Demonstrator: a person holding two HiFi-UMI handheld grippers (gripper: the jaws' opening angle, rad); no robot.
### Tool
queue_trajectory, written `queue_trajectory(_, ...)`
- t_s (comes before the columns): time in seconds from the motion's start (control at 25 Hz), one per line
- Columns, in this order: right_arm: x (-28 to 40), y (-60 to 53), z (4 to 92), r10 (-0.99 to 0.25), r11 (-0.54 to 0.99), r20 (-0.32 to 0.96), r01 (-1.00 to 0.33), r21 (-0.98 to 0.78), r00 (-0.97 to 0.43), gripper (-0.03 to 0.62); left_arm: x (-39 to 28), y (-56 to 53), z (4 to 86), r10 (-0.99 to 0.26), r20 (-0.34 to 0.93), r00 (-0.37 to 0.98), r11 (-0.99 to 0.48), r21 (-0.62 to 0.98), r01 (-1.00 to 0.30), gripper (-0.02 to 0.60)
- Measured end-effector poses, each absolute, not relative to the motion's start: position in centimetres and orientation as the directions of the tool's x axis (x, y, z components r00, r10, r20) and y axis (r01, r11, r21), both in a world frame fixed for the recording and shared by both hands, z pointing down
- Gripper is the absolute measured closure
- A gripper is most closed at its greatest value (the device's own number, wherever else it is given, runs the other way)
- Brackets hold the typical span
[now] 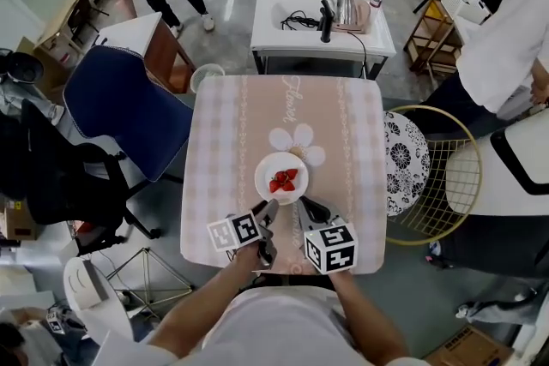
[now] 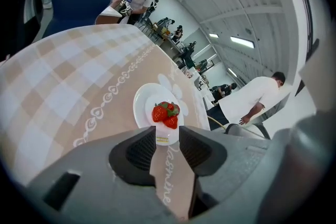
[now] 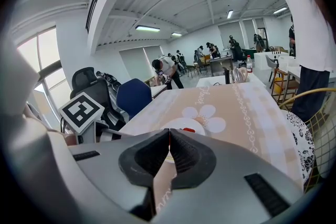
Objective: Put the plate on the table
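Note:
A small white plate (image 1: 268, 170) with red strawberries (image 1: 284, 181) rests on the pink checked tablecloth (image 1: 223, 141), near the front middle by a printed flower. My left gripper (image 1: 271, 212) stands open just short of the plate's near rim. In the left gripper view the plate (image 2: 144, 106) lies flat, its near edge showing in the gap between the jaws, and the pads do not touch it. My right gripper (image 1: 305, 207) sits beside it at the plate's near right, shut with nothing in it. From the right gripper view the plate (image 3: 178, 124) shows just beyond the shut gripper (image 3: 169, 145).
A blue office chair (image 1: 124, 111) stands at the table's left. A gold wire chair (image 1: 442, 176) with a floral cushion is at its right. Beyond the table is a white desk (image 1: 322, 34) with a kettle (image 1: 346, 10) and a bottle. Several people stand around the room.

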State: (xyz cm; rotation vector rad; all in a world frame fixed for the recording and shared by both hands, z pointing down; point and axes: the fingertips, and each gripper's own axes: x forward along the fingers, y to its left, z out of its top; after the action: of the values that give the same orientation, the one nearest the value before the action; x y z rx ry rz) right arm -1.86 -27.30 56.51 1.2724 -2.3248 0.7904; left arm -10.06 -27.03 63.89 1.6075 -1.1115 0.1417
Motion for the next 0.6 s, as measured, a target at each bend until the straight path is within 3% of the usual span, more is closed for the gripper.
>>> queue_trajectory(0.6,-4.6,-23.9,53.7,-0.696,0.415,0.522,-0.869,-0.27,-0.494,0.589,-11.3,-24.5,58.7,-0.606,0.531,0.592,-0.162,0.646,-0.745,0.446)
